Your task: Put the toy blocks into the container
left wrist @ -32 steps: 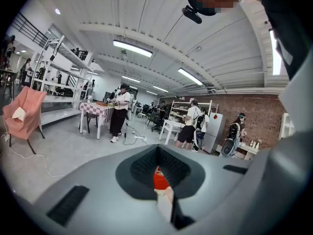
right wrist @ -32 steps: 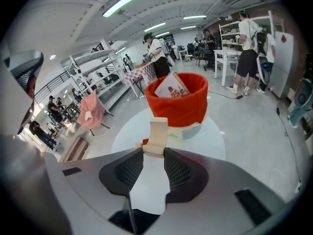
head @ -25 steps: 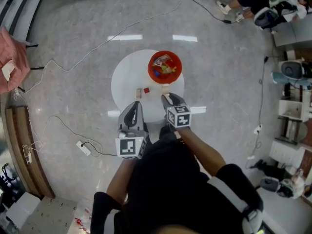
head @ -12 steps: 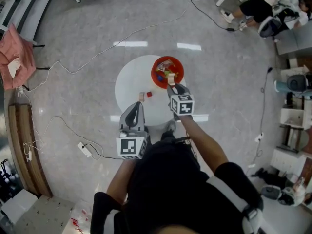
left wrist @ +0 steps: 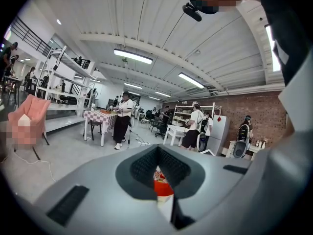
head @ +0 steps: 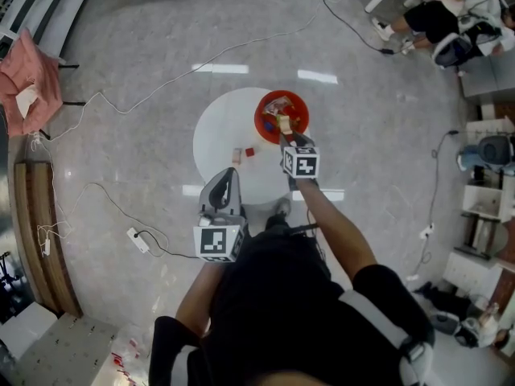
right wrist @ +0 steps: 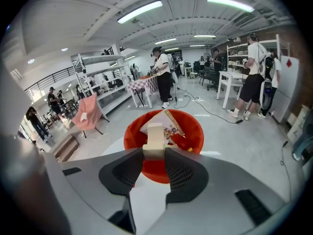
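**Head view.** A round white table stands on a grey floor. A red container sits at the table's far right edge, with mixed toy pieces inside. The right gripper reaches over the near rim of the container, and a beige block is clamped between its fingers, above the container's opening. A small beige block and a small red block lie just beside each other near the table's middle, slightly toward its near edge and apart from the container. The left gripper is at the table's near edge, well apart from both small blocks. A power strip lies on the floor to the left.

**Left gripper view.** The fingers of the left gripper are closed together with nothing between them. The red container shows through the opening behind the pads.

**Right gripper view.** The fingers of the right gripper are pressed on both sides of the beige block, which stands upright. The red container is directly behind it. It holds a printed leaflet and red and yellow pieces. A pink chair stands on the floor to the left.
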`<control>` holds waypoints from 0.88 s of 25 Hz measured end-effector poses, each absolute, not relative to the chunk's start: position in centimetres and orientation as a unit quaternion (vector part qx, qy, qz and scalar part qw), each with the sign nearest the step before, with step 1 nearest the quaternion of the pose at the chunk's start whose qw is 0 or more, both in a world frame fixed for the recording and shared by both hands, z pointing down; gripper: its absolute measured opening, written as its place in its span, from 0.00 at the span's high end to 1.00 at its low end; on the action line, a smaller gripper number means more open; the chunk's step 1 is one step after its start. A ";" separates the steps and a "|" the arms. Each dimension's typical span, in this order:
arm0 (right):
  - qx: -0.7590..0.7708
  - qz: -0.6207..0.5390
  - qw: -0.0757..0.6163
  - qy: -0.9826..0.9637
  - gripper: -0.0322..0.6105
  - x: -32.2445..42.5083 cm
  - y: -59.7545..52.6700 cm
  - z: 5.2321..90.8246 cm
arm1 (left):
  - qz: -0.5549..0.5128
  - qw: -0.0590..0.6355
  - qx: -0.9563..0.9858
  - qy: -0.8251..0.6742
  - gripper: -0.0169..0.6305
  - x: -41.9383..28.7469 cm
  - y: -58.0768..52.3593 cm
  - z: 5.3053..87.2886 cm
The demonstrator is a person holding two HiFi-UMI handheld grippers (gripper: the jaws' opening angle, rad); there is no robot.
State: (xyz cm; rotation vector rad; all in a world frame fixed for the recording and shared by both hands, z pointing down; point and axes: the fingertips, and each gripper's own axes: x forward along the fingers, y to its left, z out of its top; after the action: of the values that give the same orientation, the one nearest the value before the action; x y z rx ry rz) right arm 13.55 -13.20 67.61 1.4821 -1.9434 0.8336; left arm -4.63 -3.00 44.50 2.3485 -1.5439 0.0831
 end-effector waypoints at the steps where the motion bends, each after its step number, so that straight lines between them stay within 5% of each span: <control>1: 0.551 0.311 0.277 -0.723 0.74 13.5 -13.2 67.7 | 0.028 0.164 0.824 -0.542 0.99 -4.7 -3.0 44.5; 10: 0.554 0.276 0.217 -0.755 0.75 12.9 -13.0 61.8 | 0.026 0.166 0.824 -0.542 0.99 -4.6 -3.0 44.2; 14: 0.544 0.224 0.194 -0.785 0.95 11.2 -12.1 58.4 | 0.023 0.163 0.823 -0.544 0.99 -5.0 -3.0 44.1; 22: 0.493 0.241 0.224 -0.805 0.95 6.2 -7.2 62.6 | 0.027 0.175 0.812 -0.556 0.99 -6.7 -2.3 44.8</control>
State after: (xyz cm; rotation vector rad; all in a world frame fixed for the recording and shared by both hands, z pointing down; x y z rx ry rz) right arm 6.17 -7.19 62.58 1.3610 -2.2234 0.6666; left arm -6.73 -2.34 44.79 2.3008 -1.5755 0.0754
